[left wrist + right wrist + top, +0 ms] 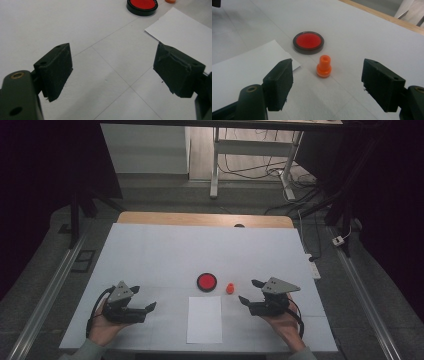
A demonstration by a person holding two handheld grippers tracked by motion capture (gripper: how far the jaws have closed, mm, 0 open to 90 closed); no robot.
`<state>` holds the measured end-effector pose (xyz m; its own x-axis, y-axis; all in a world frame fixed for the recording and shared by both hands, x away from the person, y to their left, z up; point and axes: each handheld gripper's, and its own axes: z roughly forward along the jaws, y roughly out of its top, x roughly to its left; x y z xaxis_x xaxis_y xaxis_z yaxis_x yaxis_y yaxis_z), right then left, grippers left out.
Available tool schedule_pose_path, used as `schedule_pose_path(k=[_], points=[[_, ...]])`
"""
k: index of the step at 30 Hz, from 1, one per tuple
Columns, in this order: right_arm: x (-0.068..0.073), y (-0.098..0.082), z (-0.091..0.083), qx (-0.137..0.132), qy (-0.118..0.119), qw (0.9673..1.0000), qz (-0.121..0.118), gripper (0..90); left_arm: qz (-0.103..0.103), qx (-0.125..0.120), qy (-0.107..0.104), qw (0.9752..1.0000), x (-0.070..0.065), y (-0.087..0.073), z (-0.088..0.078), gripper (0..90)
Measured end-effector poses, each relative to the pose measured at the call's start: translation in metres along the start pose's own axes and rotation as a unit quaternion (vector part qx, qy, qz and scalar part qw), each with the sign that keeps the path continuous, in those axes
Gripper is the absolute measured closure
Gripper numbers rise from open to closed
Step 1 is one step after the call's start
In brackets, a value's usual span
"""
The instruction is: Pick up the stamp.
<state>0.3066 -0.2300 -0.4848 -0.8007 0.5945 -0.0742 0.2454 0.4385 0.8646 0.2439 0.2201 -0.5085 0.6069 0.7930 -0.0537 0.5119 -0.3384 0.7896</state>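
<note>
A round black pad with a red ink face [206, 282] [142, 5] [308, 42] lies near the middle of the white table. A small orange stamp [230, 288] [324, 66] stands upright just right of it. A white sheet of paper [205, 318] [185, 30] [242, 67] lies in front of both. My left gripper [142, 300] [112, 71] rests open at the left of the paper, jaws wide with nothing between them. My right gripper [250, 291] [327, 85] is open too, its jaws pointing at the orange stamp a short way ahead.
The white table top [165, 250] has a wooden strip [205, 219] along its far edge. Beyond it stand a white desk frame [250, 150] and floor cables [300, 180]. A power strip [313, 266] lies off the table's right side.
</note>
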Motion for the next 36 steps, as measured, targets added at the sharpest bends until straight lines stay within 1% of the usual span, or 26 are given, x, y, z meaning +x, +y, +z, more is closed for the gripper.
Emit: schedule_pose_path(k=[7,13,19,23,25,27,28,29,33,36], points=[[0.003,0.006,0.010,0.005,0.008,0.9999,-0.006,25.1,0.000,0.001,0.000,1.0000,0.000,0.000,0.000,15.8],[0.008,0.010,0.021,0.022,0.011,0.9995,-0.018,25.5,-0.003,-0.002,-0.001,1.0000,0.001,0.000,-0.001,15.7],[0.011,0.011,0.033,0.032,0.018,0.9991,-0.020,25.5,-0.001,0.000,-0.002,1.0000,0.001,0.000,0.000,15.7],[0.010,0.011,0.040,0.044,0.015,0.9987,-0.020,25.8,-0.004,-0.001,-0.002,1.0000,0.001,-0.001,-0.001,15.7],[0.010,0.011,0.044,0.045,0.015,0.9987,-0.018,26.1,-0.003,0.000,-0.001,1.0000,0.001,-0.001,0.000,15.8],[0.010,0.011,0.047,0.052,0.009,0.9984,-0.019,26.6,-0.001,0.002,-0.001,1.0000,0.001,-0.001,0.000,15.7],[0.009,0.011,0.049,0.053,0.010,0.9984,-0.019,27.0,-0.001,0.002,-0.002,1.0000,0.001,0.000,0.000,15.8],[0.010,0.011,0.051,0.054,0.007,0.9984,-0.017,27.4,-0.001,0.002,-0.002,1.0000,0.001,0.000,0.000,15.8],[0.008,0.010,0.059,0.064,0.002,0.9978,-0.016,29.9,-0.001,0.003,-0.001,1.0000,0.001,-0.001,0.000,15.8],[0.007,0.009,0.063,0.065,-0.002,0.9977,-0.015,32.5,-0.001,0.003,-0.002,1.0000,0.001,-0.001,0.000,15.8]])
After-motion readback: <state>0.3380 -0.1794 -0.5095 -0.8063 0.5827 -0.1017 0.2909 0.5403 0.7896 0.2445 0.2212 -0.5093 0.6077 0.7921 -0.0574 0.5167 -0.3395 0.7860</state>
